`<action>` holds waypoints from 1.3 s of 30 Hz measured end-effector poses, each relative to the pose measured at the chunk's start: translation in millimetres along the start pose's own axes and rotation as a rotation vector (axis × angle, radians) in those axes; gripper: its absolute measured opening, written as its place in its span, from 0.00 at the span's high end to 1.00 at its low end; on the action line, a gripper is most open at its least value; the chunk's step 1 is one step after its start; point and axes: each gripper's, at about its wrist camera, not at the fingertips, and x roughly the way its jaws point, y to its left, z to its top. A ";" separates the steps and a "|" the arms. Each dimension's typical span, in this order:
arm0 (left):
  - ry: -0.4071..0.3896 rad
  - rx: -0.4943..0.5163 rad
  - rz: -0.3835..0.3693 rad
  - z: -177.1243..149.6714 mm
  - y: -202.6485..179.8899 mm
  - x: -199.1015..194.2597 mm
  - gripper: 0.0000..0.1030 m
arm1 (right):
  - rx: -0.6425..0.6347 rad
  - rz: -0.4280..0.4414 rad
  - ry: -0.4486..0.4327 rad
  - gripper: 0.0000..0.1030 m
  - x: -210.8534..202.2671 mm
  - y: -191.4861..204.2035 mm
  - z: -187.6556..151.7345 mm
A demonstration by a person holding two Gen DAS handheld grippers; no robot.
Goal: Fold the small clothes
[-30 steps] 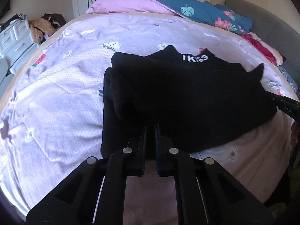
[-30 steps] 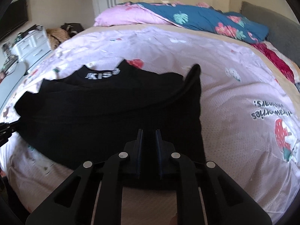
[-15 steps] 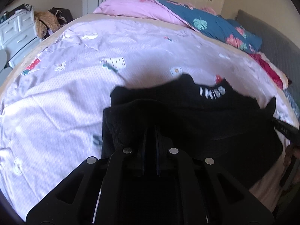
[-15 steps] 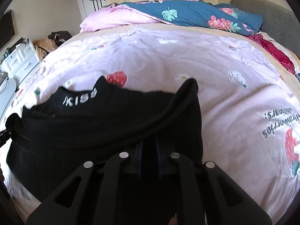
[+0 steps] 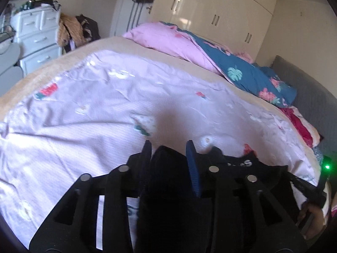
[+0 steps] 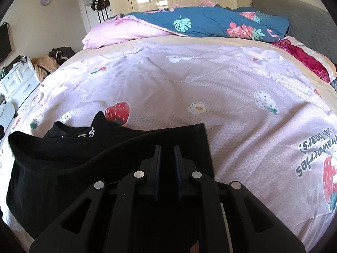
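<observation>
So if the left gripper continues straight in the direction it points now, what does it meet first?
The left gripper already has the black garment between its open fingers. Straight ahead, it would probably meet the lilac bedsheet; depth is unclear.

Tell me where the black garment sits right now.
The black garment lies at the pink bedsheet's near edge, lower left in the right wrist view, beside the strawberry print.
</observation>
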 end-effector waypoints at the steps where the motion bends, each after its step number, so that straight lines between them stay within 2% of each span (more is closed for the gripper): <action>1: 0.003 -0.008 0.009 -0.9 5.5 -0.7 0.74 | 0.001 -0.011 -0.010 0.89 -2.4 -2.3 0.7; 4: 0.027 -0.021 0.017 -5.1 16.6 0.0 0.69 | 0.004 -0.041 -0.026 0.87 -7.2 -10.1 2.4; 8: 0.098 -0.012 -0.012 -10.2 23.7 11.5 0.67 | -0.008 -0.069 0.006 0.63 -2.4 -18.0 -0.2; 10: 0.124 -0.010 -0.030 -14.0 22.8 19.6 0.64 | 0.007 -0.072 0.016 0.63 0.1 -21.3 -1.2; 14: 0.187 0.022 -0.030 -25.6 17.2 41.1 0.64 | 0.012 -0.052 0.031 0.63 5.4 -23.5 -4.1; 16: 0.198 0.029 -0.025 -28.8 16.0 48.0 0.64 | 0.025 -0.027 0.041 0.66 8.0 -25.1 -5.5; 17: 0.198 0.033 -0.022 -29.2 15.7 50.0 0.64 | 0.028 -0.020 0.041 0.72 8.2 -25.0 -5.7; 20: 0.202 0.047 -0.004 -29.9 14.7 54.8 0.65 | 0.018 -0.005 0.033 0.81 6.2 -22.7 -6.0; 21: 0.197 0.057 0.005 -30.2 13.8 55.2 0.71 | 0.010 0.001 0.033 0.84 5.7 -21.0 -6.2; 22: 0.194 0.065 0.008 -30.0 13.1 55.8 0.85 | 0.006 0.006 0.033 0.90 5.4 -20.8 -6.6; 23: 0.188 0.072 0.010 -29.9 11.9 55.5 0.89 | 0.003 0.008 0.030 0.92 4.7 -20.0 -7.0; 25: 0.180 0.077 0.009 -28.9 10.4 53.9 0.96 | 0.003 0.015 0.022 0.94 1.9 -19.6 -7.8; 34: 0.041 0.074 -0.009 -8.6 5.6 21.7 0.96 | 0.082 0.065 -0.124 0.94 -35.5 -32.6 7.1; 39: 0.052 0.061 0.005 -7.3 8.0 34.2 0.96 | 0.087 0.043 -0.135 0.94 -30.8 -35.3 10.1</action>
